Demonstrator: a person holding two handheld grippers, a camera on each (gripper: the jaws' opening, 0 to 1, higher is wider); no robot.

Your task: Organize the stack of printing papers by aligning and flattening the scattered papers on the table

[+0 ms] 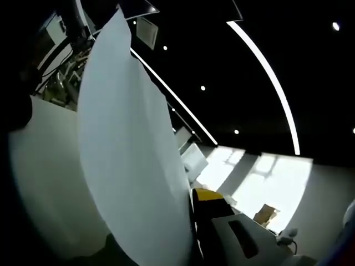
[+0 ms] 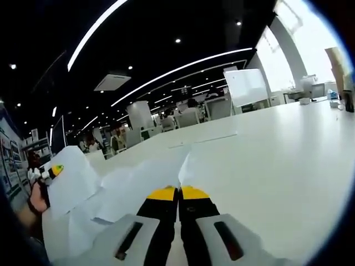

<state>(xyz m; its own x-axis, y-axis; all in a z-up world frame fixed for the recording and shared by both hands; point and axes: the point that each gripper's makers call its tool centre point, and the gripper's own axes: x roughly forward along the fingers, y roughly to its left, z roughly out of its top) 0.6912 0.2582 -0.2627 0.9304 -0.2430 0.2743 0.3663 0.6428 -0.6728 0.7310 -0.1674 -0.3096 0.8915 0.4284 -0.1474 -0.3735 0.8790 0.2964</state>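
In the left gripper view a large white paper sheet stands upright close to the lens. It rises from my left gripper, which looks shut on its lower edge. One yellow-tipped finger shows to the right of the sheet; the other is hidden behind it. In the right gripper view my right gripper is shut on the corner of another sheet lying on the white table. Crumpled, overlapping papers spread to the left. A hand holds the left gripper there, against a lifted sheet.
A whiteboard and chairs stand beyond the table's far edge. A brown box and small items sit at the table's far right. Shelving runs along the left. A second white surface lies behind the lifted sheet.
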